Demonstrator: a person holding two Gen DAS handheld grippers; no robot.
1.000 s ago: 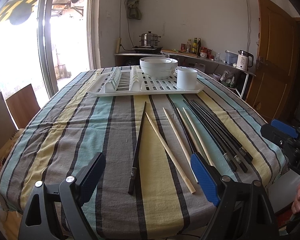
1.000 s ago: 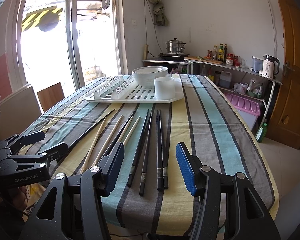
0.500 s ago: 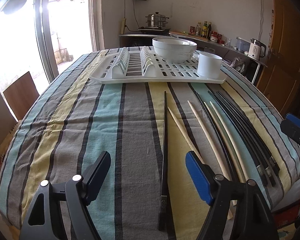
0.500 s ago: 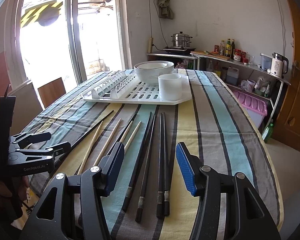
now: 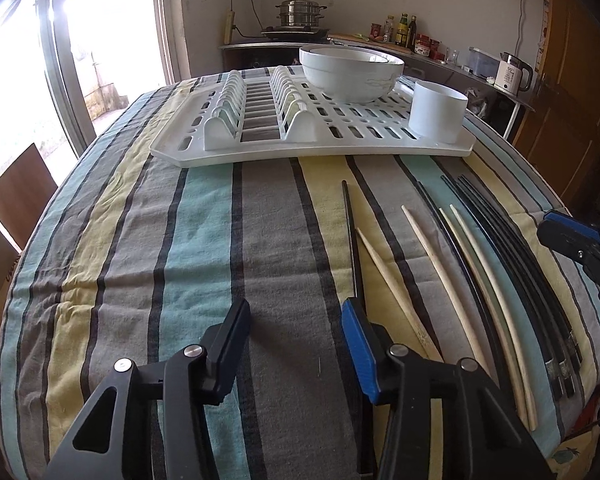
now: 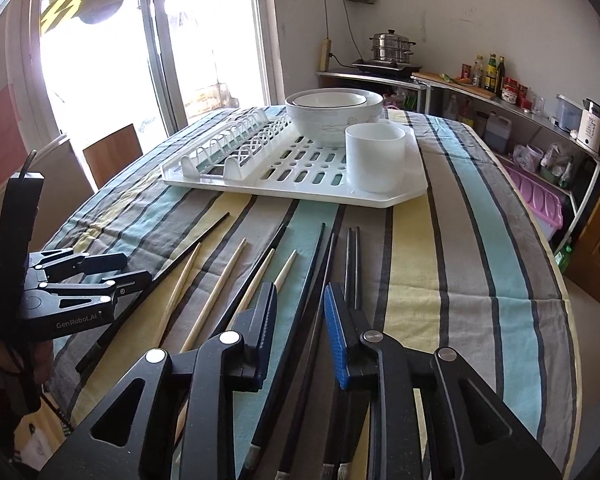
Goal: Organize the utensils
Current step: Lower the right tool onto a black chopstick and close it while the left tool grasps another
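Observation:
Several black chopsticks (image 5: 512, 264) and pale wooden chopsticks (image 5: 432, 256) lie side by side on the striped tablecloth. One lone black chopstick (image 5: 352, 240) runs under the blue right finger of my left gripper (image 5: 296, 332). Its jaws are closing, with only cloth between them. My right gripper (image 6: 302, 328) hovers over two black chopsticks (image 6: 320, 248) that lie in line with its narrow gap. Its jaws are closing too, and the pads stand apart from the sticks. A white dish rack (image 6: 300, 184) behind holds stacked bowls (image 6: 332, 116) and a white cup (image 6: 374, 156).
A wooden chair (image 5: 20, 188) stands off the table's left side by the glass door. A counter with a steel pot (image 5: 300, 12), bottles and a kettle (image 5: 512, 72) lines the back wall. The wooden door (image 5: 572, 100) is at the right. Bare cloth lies left of the chopsticks.
Both grippers have come forward over the near end of the chopsticks and tipped downward. Both pairs of jaws have narrowed, the right one much more.

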